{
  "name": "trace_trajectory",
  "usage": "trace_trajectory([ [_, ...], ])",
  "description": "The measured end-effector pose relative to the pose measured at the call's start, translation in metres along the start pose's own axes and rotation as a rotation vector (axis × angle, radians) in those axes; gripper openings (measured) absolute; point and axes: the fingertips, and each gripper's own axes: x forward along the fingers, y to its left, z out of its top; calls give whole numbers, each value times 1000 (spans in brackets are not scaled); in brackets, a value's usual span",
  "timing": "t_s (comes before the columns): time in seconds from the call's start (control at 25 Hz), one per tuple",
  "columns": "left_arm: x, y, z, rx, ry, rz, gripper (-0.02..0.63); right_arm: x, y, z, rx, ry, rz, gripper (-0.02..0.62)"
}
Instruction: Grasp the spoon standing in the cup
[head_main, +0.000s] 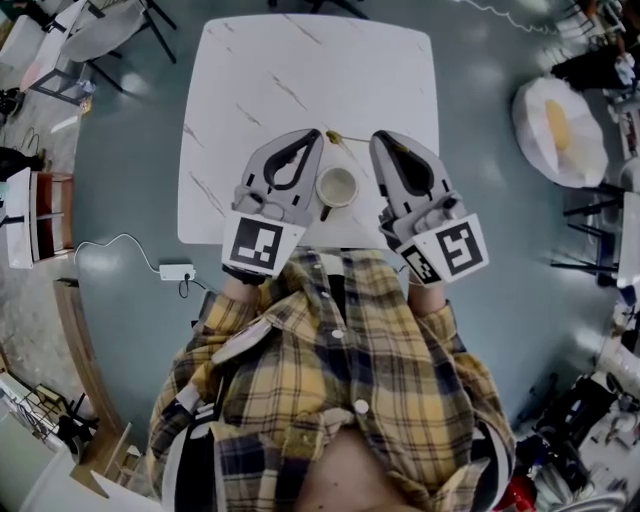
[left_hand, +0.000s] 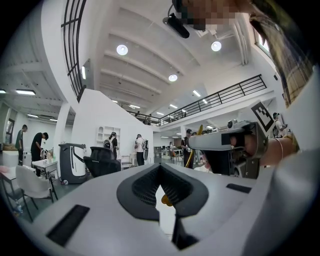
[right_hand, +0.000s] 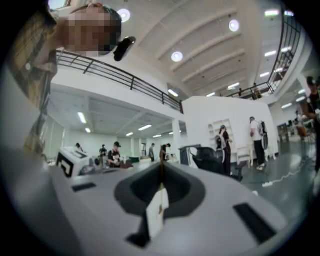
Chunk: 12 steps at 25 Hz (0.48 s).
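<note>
A cream cup (head_main: 337, 187) stands near the front edge of the white marble table (head_main: 300, 70), between my two grippers, and nothing is in it. The gold spoon (head_main: 347, 140) is out of the cup and lies nearly level just beyond it. My right gripper (head_main: 378, 142) is shut on its handle end. In the left gripper view the gold spoon handle (left_hand: 199, 131) shows at the right gripper's tip. My left gripper (head_main: 318, 136) is shut, with its tips beside the spoon's bowl. The right gripper view shows the right gripper (right_hand: 161, 167) with its jaws together.
Chairs (head_main: 110, 30) stand at the far left of the table. A white beanbag (head_main: 560, 130) sits on the floor to the right. A power strip (head_main: 177, 271) with a cable lies on the floor at the left. Several people stand in the hall beyond.
</note>
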Motion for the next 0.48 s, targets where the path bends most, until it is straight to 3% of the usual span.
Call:
trace_trajectory([
  [0.48, 9, -6, -4, -12, 13, -39, 15, -5, -5, 1, -5, 4, -24, 32],
])
